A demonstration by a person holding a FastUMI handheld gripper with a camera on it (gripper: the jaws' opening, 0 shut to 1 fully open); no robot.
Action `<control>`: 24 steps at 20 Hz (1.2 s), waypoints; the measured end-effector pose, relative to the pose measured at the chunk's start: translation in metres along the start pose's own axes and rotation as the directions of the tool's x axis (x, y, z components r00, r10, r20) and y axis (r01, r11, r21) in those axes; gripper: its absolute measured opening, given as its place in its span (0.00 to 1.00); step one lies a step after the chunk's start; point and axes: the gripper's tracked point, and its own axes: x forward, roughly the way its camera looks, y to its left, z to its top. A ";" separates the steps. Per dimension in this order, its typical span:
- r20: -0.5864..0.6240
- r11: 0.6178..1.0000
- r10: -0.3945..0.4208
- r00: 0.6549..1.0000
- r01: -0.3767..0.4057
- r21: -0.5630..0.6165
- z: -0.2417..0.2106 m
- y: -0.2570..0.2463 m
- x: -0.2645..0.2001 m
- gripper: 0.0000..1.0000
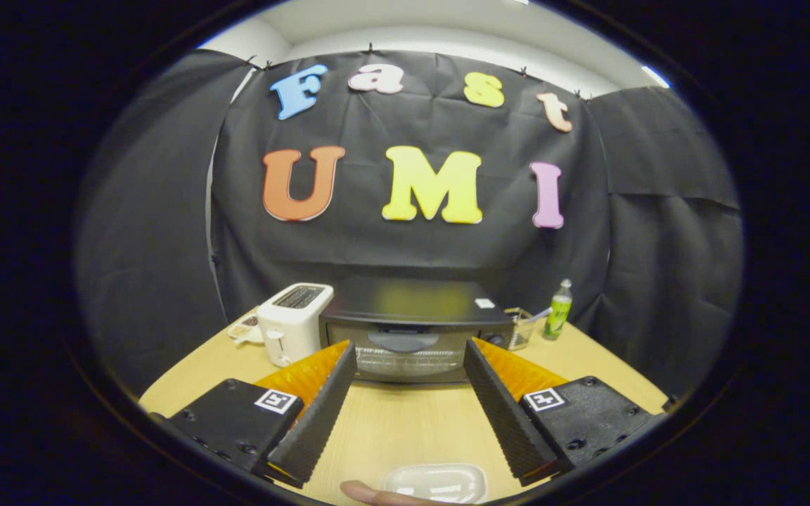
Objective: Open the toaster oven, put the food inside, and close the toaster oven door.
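Black cloth walls close off the booth on all sides, pale wall strip visible above them. Light wood tabletop (405, 429) carries everything. Toaster oven (412, 330) sits at the far side of the tabletop, against the cloth, straight ahead and beyond the fingertips; black top, door shut, grey handle (403, 341) across the upper part of the glass, rack wires faintly visible through it, knob at its right end. White pop-up toaster (292, 323) stands touching or just beside the oven's left side; a small plate (245, 330) with something on it lies behind and left of the toaster, contents too small to tell. Clear cup (519, 329) with a utensil sticking out sits just right of the oven, green bottle (558, 310) upright a bit further right. Tongs (410, 353) are spread wide, nothing between the fingers, gripping nothing; bare tabletop and the oven front show through the gap. Fingertips sit short of the oven door, apart from it. Near end, behind the fingers and between them: clear lidded food container (436, 483) on the tabletop, contents can't be made out. A person's fingertip (377, 495) lies just left of it, touching or nearly touching its edge.
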 end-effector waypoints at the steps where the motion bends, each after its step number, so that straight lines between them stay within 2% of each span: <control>1: 0.020 1.000 -0.015 1.000 0.015 -0.002 0.021 -0.007 -0.017 1.00; 3: 0.062 0.999 0.001 0.998 -0.003 0.033 0.057 -0.007 -0.050 1.00; 5: 0.099 0.994 0.054 0.994 -0.062 0.088 0.086 -0.008 -0.084 1.00; 7: 0.105 0.988 0.094 0.990 -0.106 0.111 0.094 -0.020 -0.111 1.00; 9: 0.117 0.990 0.110 0.987 -0.119 0.069 0.086 -0.040 -0.131 1.00; 11: 0.163 0.994 0.088 0.983 -0.098 0.058 0.075 -0.059 -0.142 1.00; 13: 0.118 0.991 0.053 0.992 -0.067 0.118 0.040 -0.073 -0.143 1.00; 15: 0.066 0.984 0.098 0.993 -0.106 0.144 0.022 -0.075 -0.140 1.00; 20: 0.112 0.979 0.053 0.992 -0.074 0.189 0.019 -0.116 -0.143 1.00; 24: 0.139 0.986 0.071 0.988 -0.091 0.143 0.021 -0.110 -0.146 1.00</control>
